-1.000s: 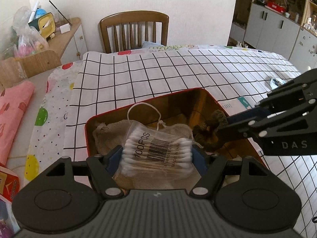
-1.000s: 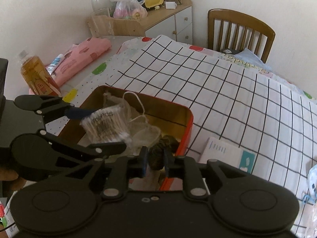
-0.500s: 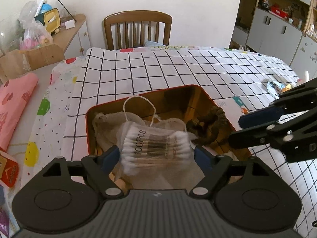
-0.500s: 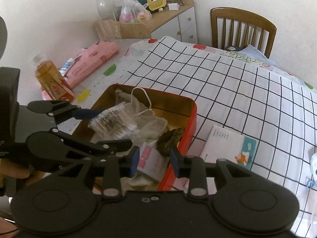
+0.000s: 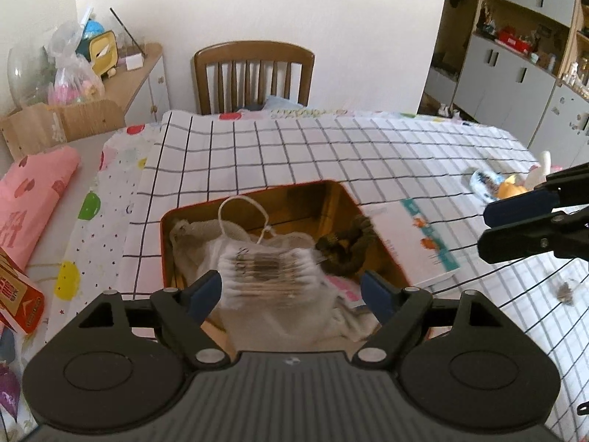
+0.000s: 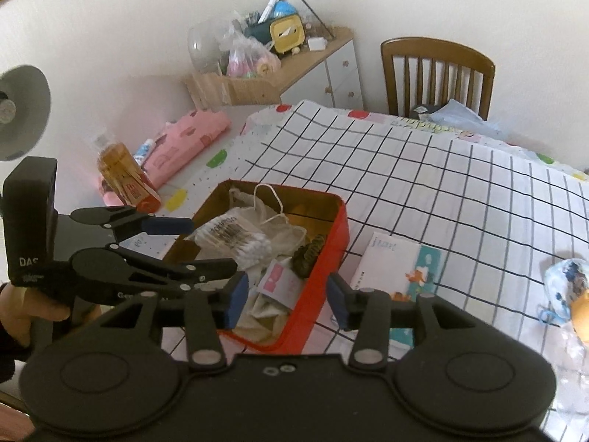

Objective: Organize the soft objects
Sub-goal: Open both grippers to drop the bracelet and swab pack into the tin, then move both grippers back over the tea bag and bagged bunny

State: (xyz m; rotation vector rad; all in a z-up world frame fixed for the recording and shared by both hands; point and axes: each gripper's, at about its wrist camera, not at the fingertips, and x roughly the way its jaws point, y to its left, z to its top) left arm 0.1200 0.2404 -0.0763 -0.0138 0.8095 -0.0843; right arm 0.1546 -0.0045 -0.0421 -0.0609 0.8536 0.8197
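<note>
A red tin box [image 5: 395,266] [image 6: 333,235] sits on the checked tablecloth. In it lie a beige mesh pouch [image 5: 198,234], a bag of cotton swabs [image 5: 270,270] [image 6: 235,237], a dark brown scrunchie [image 5: 346,248] [image 6: 307,252] and a pink-and-white packet [image 6: 278,281]. My left gripper [image 5: 291,293] [image 6: 198,245] is open above the box; the swab bag lies loose between its fingers, blurred. My right gripper [image 6: 287,296] [image 5: 497,226] is open and empty, at the box's right near corner.
A white booklet [image 5: 412,243] [image 6: 397,261] lies right of the box. A small blue-and-orange bundle [image 5: 497,184] [image 6: 568,285] sits farther right. Left of the cloth are a pink cloth roll [image 6: 184,143], an amber bottle [image 6: 123,175] and a red carton [image 5: 20,300]. A wooden chair [image 5: 254,73] stands behind.
My left gripper has opened and let the swab bag drop into the box. My right gripper has released the scrunchie, opened wide and drawn back to the right.
</note>
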